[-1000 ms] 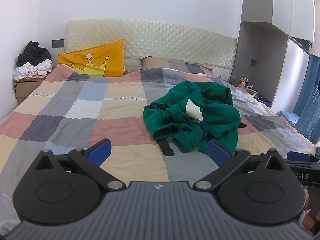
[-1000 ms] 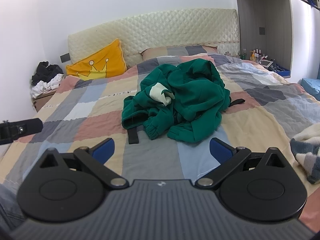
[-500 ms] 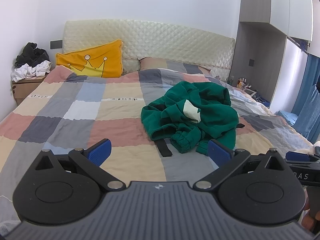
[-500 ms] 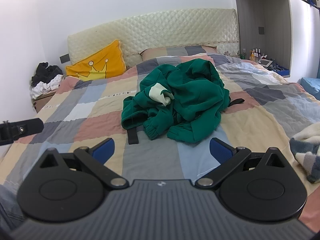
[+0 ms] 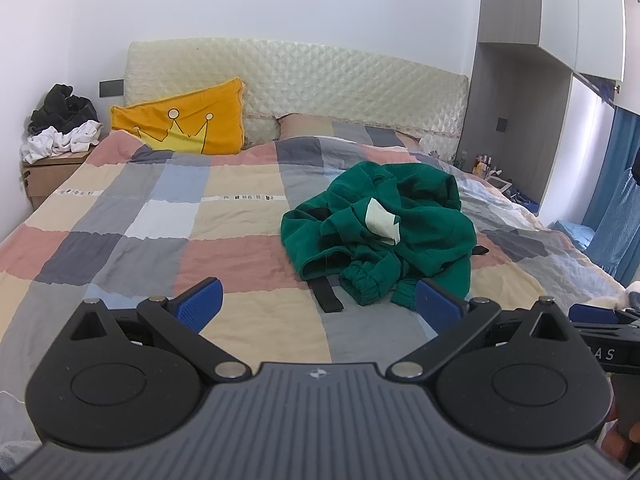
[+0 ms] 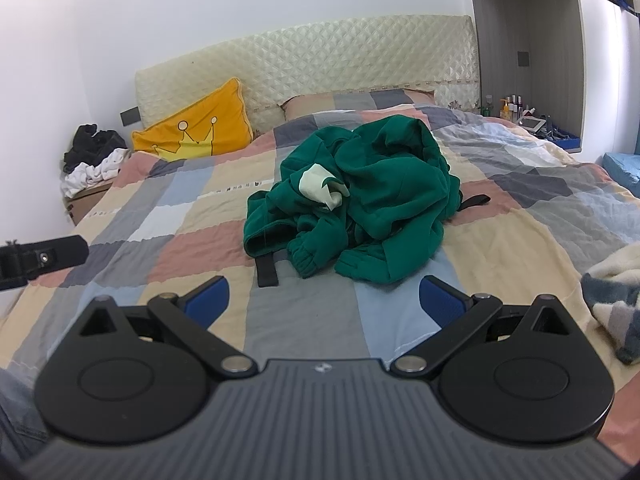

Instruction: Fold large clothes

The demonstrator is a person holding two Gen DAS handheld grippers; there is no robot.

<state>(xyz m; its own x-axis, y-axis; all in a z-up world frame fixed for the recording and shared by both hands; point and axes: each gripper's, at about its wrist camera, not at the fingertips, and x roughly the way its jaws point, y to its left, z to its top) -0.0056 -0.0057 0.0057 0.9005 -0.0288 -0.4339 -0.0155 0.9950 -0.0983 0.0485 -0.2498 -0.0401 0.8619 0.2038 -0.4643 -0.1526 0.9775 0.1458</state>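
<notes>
The left gripper [image 5: 318, 304] hangs with its blue pads spread wide and nothing between them, short of the green hoodie [image 5: 380, 236]. The right gripper [image 6: 326, 298] is the same — wide, empty, level with the near edge of the heap, likely poised so each can take a side. The hoodie lies crumpled on the patchwork bed [image 5: 160, 216], a cuff [image 6: 304, 256] and a black strap [image 6: 267, 274] trailing off its near side. Beyond the hoodie, a yellow crown pillow [image 5: 188, 128] leans on the headboard — well clear. Nothing is folded yet; the heap probably needs spreading flat first.
</notes>
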